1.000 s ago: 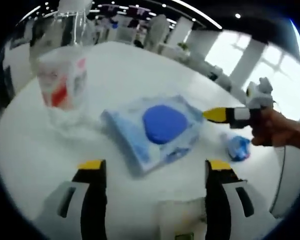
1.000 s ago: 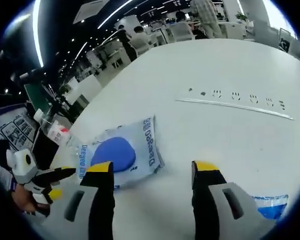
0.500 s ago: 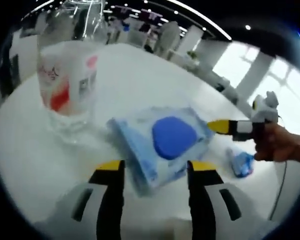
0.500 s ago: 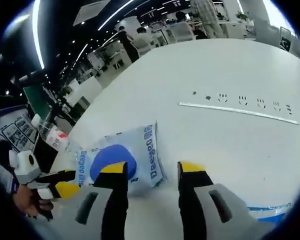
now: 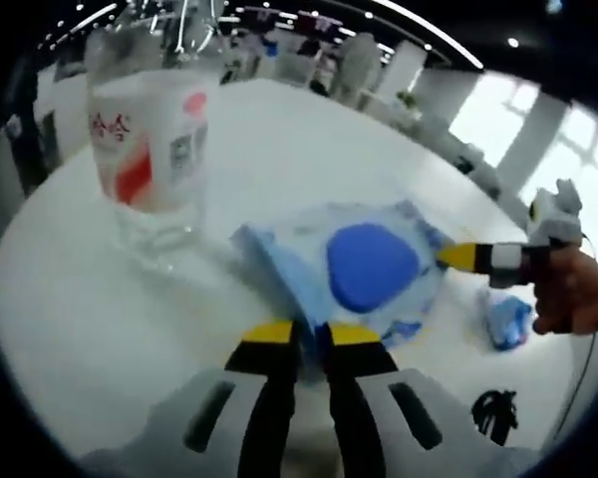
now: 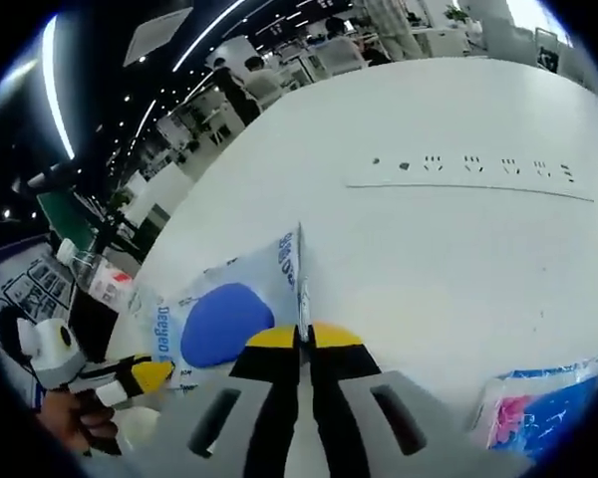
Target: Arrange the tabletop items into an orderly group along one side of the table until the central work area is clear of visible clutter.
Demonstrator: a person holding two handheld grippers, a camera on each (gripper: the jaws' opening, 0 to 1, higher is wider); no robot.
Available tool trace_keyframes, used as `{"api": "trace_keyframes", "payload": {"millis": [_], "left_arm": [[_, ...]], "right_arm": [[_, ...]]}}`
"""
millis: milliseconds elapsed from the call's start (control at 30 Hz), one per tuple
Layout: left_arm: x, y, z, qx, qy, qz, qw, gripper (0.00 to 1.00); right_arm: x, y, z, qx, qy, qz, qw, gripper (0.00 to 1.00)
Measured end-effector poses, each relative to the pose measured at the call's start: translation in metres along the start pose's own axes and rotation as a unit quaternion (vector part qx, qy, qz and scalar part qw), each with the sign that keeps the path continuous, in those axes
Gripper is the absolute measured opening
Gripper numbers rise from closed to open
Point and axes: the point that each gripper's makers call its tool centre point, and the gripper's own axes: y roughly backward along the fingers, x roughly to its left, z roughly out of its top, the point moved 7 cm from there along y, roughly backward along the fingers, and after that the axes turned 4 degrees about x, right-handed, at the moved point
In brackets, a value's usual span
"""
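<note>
The soft pale-blue wet-wipes pack with a dark blue oval lid lies on the white tabletop at the centre of the left gripper view, and at lower left of centre in the right gripper view. Both tools have it by an edge. The left hand-held gripper has its yellow-tipped jaws drawn almost together on the pack's near corner; the right hand-held gripper is likewise pinched on the thin side seam that stands up between its tips.

The grips are shallow and sit on floppy film. If the two tools pull apart or lift unevenly, the seam could slip out or the pack could sag and twist.

A clear plastic bottle with a red-and-white label stands upper left in the left gripper view, near the pack; dragging the pack that way could topple it.

The left gripper view also shows a small crumpled blue packet at right. The right gripper view shows a blue-and-pink printed packet at lower right and a recessed socket strip across the upper tabletop.
</note>
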Motion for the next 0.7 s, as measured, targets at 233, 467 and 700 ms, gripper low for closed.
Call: {"api": "trace_keyframes", "payload": {"millis": [233,467,700], "left_arm": [[0.002,0.003,0.007,-0.011,0.005,0.007,0.9999,0.01],[-0.003,0.007,0.005,-0.014,0.002,0.007,0.9999,0.0],[-0.009,0.019,0.013,-0.03,-0.003,0.003,0.9995,0.0]], "right_arm": [[0.013,0.017,-0.007,-0.008,0.013,0.007,0.9999,0.0],[0.028,0.04,-0.019,-0.032,0.016,0.012,0.9993,0.0],[0.021,0.048,-0.009,-0.064,0.005,0.019,0.9977,0.0]]}}
